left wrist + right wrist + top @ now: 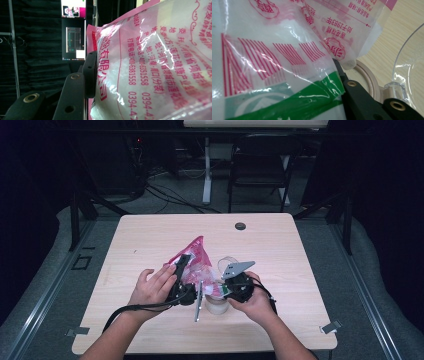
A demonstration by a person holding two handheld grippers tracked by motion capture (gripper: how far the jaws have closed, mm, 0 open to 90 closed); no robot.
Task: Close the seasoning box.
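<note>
Wooden table (150,235) carrying all items. Pink-and-clear plastic bag (196,257) of white granules held tilted near table centre, directly above and behind beige jar (217,306). Bag printed with red characters, green band at lower edge, film glossy and creased. Clear lid (227,263) just beside jar. Left gripper (181,270) clamped on bag's side edge; right gripper (226,290) at bag's lower corner over jar mouth, jaw state cannot tell. Judgement: pouring stage, bag positioned, most granules remaining in bag; emptying and closing jar left.
</note>
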